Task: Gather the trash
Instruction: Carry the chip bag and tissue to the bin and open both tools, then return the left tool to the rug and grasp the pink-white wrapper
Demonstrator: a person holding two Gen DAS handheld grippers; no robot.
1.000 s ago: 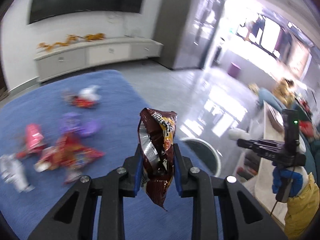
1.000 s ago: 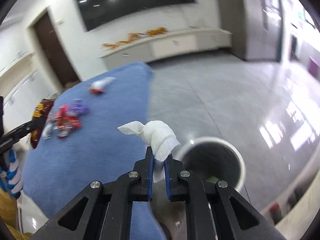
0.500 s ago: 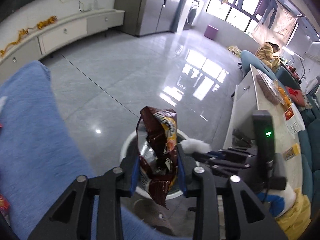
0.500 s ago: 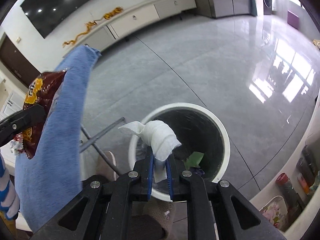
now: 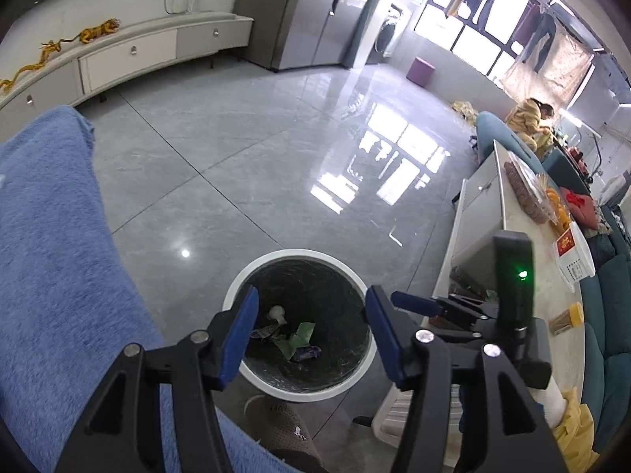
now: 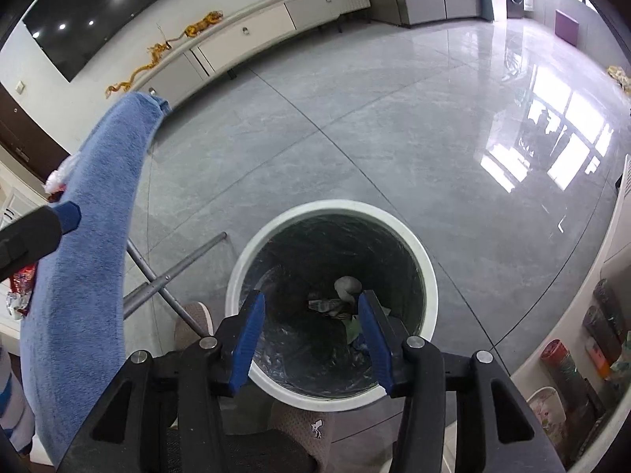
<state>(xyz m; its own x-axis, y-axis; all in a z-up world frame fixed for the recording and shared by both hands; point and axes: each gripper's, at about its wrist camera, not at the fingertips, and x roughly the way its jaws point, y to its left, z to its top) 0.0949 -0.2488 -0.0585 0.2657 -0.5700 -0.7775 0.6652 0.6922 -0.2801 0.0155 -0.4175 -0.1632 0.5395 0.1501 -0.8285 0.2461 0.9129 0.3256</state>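
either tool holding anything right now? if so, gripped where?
Nothing held. Left tool and right tool both opening, empty, over the bin.

Bright daylight pours in from the windows point(image 5: 473, 27) far beyond my fingers and shines white on the floor point(image 6: 552, 146). Everything looks sharp. The edges bend round and go black.

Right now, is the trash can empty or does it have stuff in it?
It has stuff in it, but it is not full. The trash can shows a few wrappers lying at the bottom.
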